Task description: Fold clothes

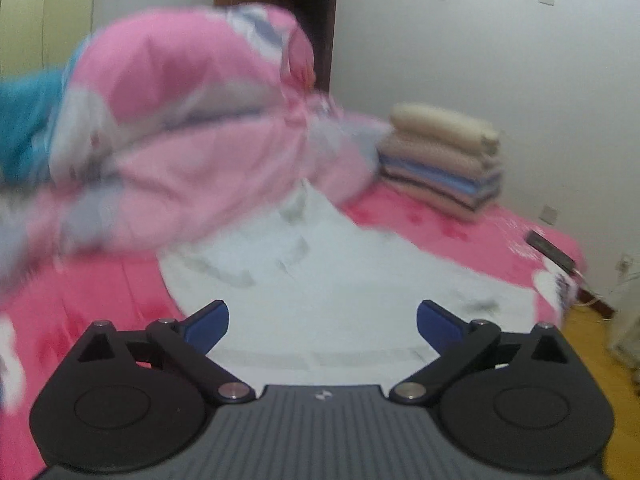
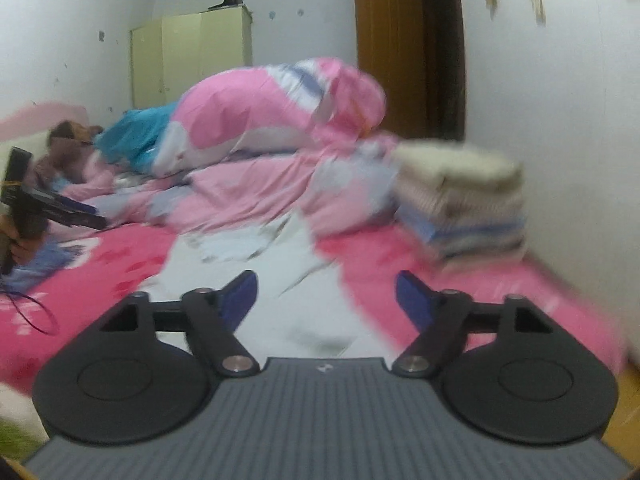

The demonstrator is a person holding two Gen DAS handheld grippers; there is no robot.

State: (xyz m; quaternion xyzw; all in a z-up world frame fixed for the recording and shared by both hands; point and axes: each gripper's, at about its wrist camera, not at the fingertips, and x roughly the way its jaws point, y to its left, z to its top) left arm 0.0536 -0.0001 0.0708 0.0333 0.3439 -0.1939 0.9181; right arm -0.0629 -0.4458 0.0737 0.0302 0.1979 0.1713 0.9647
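Both hand-held grippers hang released over the bed: my left hand-held gripper [image 1: 322,322] has its blue fingers [image 1: 208,326] spread wide with nothing between them, and my right hand-held gripper [image 2: 326,300] is parted the same way, empty. From the right wrist view, at far left I see the other gripper body [image 2: 48,208] held in a hand [image 2: 20,246], with a thin dark cable [image 2: 36,312] looping on the pink bed sheet [image 2: 100,276]. Behind it lies something brown [image 2: 68,136], too blurred to name, then a blue cloth [image 2: 136,136] against a heaped pink quilt [image 2: 256,120] that blocks the far side. A pale wardrobe [image 2: 192,60] stands beyond. The white garment [image 1: 340,280] I must fold lies spread on the sheet just ahead of both grippers, its far end tucked under the quilt's edge. To the right, near the wall, sits a stack of folded clothes [image 1: 444,160]. A dark flat object [image 1: 552,252] rests at the bed's right edge.
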